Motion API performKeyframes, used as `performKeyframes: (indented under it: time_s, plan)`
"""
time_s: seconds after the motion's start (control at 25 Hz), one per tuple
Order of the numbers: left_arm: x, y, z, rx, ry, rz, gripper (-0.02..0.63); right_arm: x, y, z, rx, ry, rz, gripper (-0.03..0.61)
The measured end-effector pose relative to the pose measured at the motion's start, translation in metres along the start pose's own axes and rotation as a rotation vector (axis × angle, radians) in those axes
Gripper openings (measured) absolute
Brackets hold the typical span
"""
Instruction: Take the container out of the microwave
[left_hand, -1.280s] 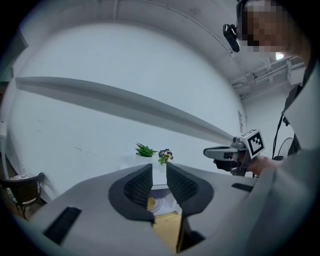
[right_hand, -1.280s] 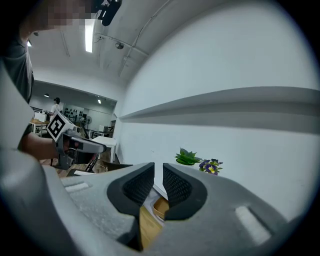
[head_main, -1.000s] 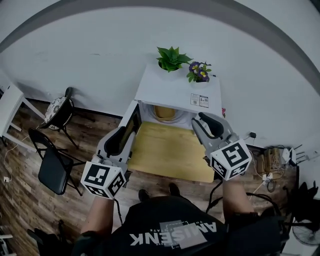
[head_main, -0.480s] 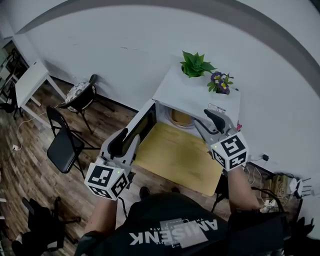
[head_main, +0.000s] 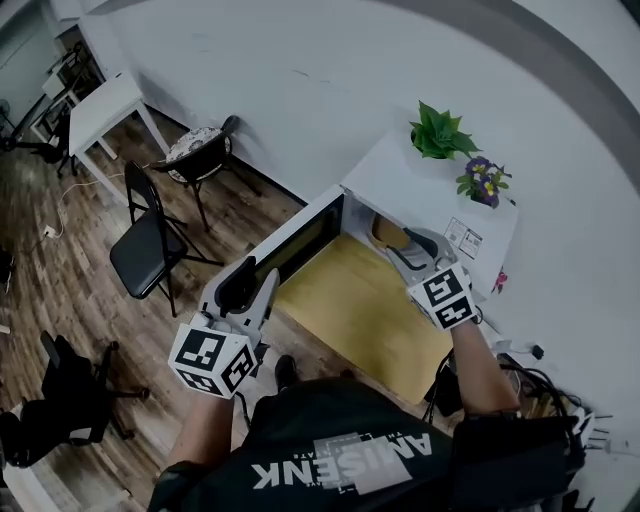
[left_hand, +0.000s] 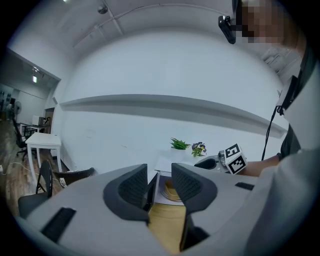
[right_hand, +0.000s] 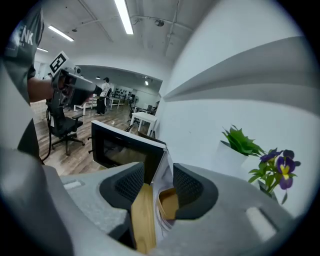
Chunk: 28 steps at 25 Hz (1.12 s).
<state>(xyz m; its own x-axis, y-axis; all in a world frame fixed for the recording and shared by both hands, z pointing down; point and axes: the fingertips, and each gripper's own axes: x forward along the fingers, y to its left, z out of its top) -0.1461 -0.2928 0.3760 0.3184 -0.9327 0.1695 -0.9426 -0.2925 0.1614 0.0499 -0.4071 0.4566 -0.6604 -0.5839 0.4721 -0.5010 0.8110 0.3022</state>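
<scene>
Right gripper view: container (right_hand: 169, 204) sits inside microwave (right_hand: 119, 148), beyond the right tool (right_hand: 154, 184), spread wide and empty

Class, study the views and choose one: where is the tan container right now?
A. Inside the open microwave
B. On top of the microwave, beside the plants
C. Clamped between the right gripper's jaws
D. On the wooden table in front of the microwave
A: the container sits inside the microwave, whose door stands open. The right gripper has its jaws apart and grips nothing.
</scene>
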Motion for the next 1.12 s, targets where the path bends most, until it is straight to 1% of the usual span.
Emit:
performKeyframes:
  time_s: [0.12, 0.24, 0.36, 0.44, 0.56, 0.8, 0.96, 1.12]
  plan:
    - [-0.007, 0.005, 0.000, -0.008, -0.012, 0.048, 0.133, 0.019, 0.008, -0.017, -0.050, 0.030, 0.041, 0.166]
    - [-0.011, 0.006, -0.004, -0.011, 0.003, 0.080, 0.133, 0.037, 0.015, -0.037, -0.108, 0.072, 0.082, 0.166]
    - [-0.015, 0.008, -0.008, -0.024, 0.018, 0.109, 0.133, 0.055, 0.022, -0.052, -0.132, 0.098, 0.126, 0.166]
    - [-0.019, 0.010, -0.008, -0.036, 0.013, 0.127, 0.133, 0.066, 0.023, -0.062, -0.155, 0.124, 0.136, 0.166]
    - [-0.023, 0.012, -0.009, -0.032, 0.019, 0.141, 0.133, 0.083, 0.023, -0.082, -0.202, 0.171, 0.130, 0.166]
    - [-0.032, 0.016, -0.012, -0.050, 0.036, 0.158, 0.133, 0.111, 0.021, -0.122, -0.223, 0.263, 0.099, 0.166]
    - [-0.029, 0.013, -0.009, -0.030, 0.041, 0.155, 0.133, 0.128, 0.010, -0.141, -0.236, 0.316, 0.052, 0.166]
    - [-0.031, 0.017, -0.014, -0.030, 0.037, 0.166, 0.133, 0.141, 0.004, -0.159, -0.265, 0.368, 0.036, 0.166]
